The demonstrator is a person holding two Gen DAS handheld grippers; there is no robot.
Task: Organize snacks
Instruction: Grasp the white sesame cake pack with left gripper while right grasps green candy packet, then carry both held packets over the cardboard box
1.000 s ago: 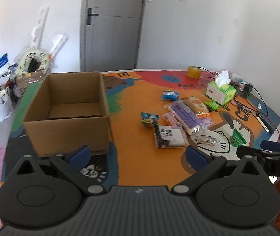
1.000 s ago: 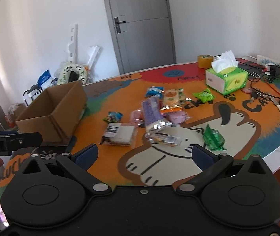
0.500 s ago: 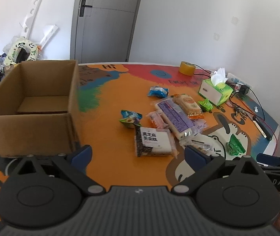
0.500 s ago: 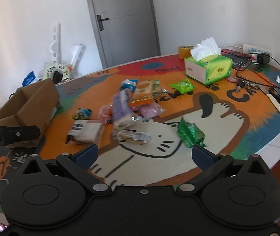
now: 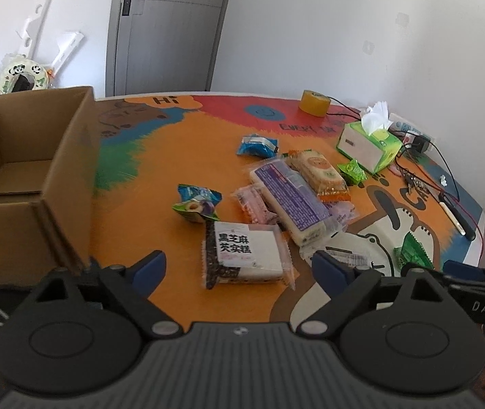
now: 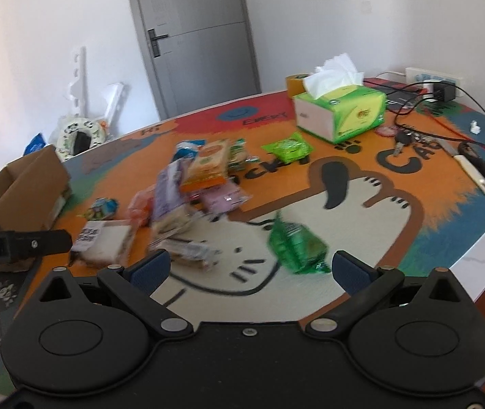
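Snacks lay scattered on the orange part of your cartoon mat (image 5: pixel 130 228), to the right of the open cardboard box (image 5: pixel 31 177) at the mat's left edge. Nearest your left gripper (image 5: pixel 239 267) was a black-and-white cake pack (image 5: pixel 246 255), flat on the mat and framed between the two blue pads. Those jaws had just been closing a little, yet they stood wide, with neither pad touching the pack. Behind it lay a small blue-green packet (image 5: pixel 198 202), a pink pack (image 5: pixel 254 204), a long purple pack (image 5: pixel 290 197) with an orange-edged biscuit pack (image 5: pixel 317 170) beside it, and a blue packet (image 5: pixel 258 145) farther back.

Your right gripper (image 6: pixel 249 267) was spread wide too, holding nothing. A green packet (image 6: pixel 295 243) lay on the mat's white cat face, just ahead of its right pad. A second green packet (image 6: pixel 288 146) lay near the tissue box (image 6: pixel 344 112), which stood at the far right beside a tape roll (image 6: pixel 293 83) and some cables.
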